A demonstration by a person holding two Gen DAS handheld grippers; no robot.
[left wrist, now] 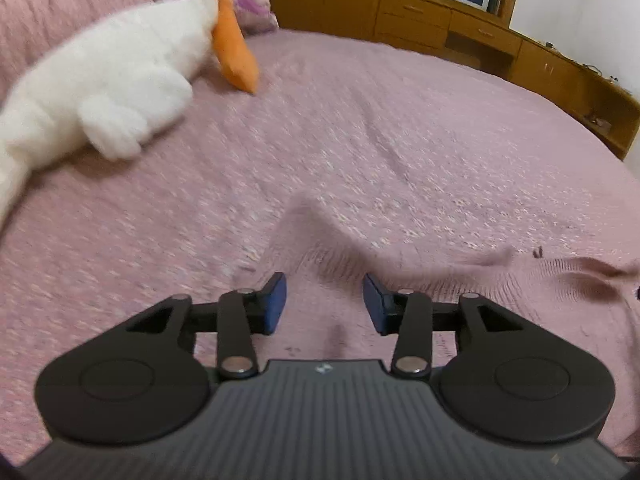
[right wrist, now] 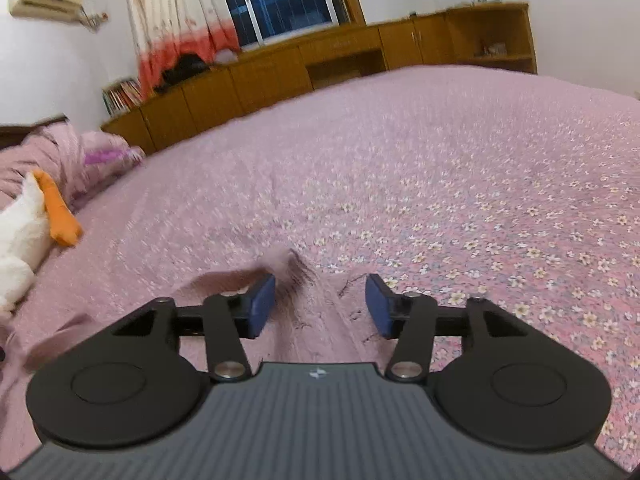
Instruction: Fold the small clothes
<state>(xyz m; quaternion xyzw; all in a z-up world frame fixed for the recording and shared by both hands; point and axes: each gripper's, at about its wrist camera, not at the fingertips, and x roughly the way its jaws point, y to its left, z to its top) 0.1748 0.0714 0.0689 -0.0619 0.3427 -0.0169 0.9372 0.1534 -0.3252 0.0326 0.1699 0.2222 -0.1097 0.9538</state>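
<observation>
Garment (left wrist: 328, 248), seemingly pink knit, lies on bedspread (left wrist: 400, 120); containers unseen.

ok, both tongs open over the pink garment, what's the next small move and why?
Probably lower the left tongs onto the raised fold of the pink garment ahead and close: both pairs, right tongs too, gape with nothing pinched.

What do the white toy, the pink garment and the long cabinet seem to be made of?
White toy: plush, fluffy pile, with an orange fabric beak. Pink garment: looks like a soft ribbed knit; blur leaves it uncertain. Cabinet: wood or wood veneer, smooth honey-brown, slightly glossy.
</observation>
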